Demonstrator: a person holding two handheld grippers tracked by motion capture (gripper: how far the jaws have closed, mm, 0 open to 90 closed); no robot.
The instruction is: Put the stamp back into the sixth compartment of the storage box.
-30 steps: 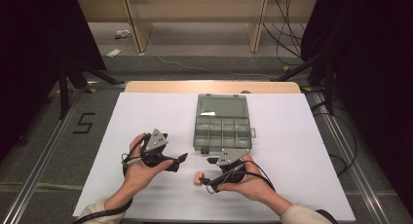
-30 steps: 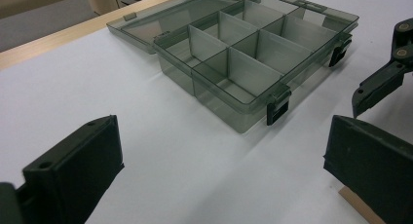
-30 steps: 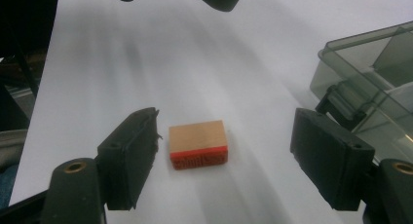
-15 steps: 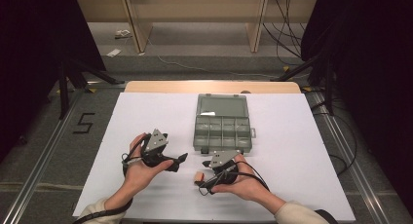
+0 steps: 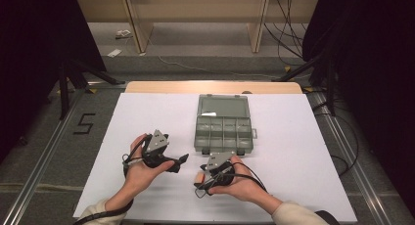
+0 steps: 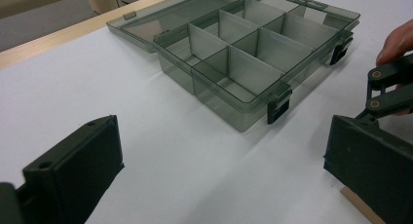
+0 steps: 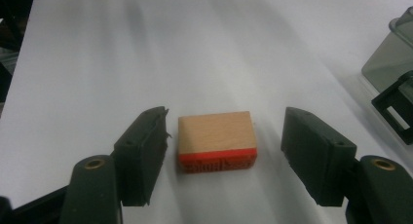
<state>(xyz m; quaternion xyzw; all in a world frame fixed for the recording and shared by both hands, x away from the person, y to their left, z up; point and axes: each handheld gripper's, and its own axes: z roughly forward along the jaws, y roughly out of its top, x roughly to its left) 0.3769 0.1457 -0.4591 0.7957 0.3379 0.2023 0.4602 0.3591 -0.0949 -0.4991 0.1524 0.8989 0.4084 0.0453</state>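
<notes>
At twelve o'clock on white table (image 5: 147, 117): open compartment box (image 5: 222, 129), smoky rigid plastic, empty. Toward seven o'clock of box, left gripper (image 6: 219, 175), jaws wide apart, empty. Toward six o'clock, right gripper (image 7: 221, 151), jaws spread, straddling wooden block (image 7: 216, 139) without touching. Likely light, stiff, not slippery; best pinched across plain side faces.

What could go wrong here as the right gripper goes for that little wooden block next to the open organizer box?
The wooden block lies between the open jaws of the right gripper, nearer one jaw than the other; closing now might push or twist it rather than pinch it squarely. The organizer box with its black latches sits close by, so a lifted block could clip its front wall. The left gripper waits open nearby and could get in the way.
</notes>
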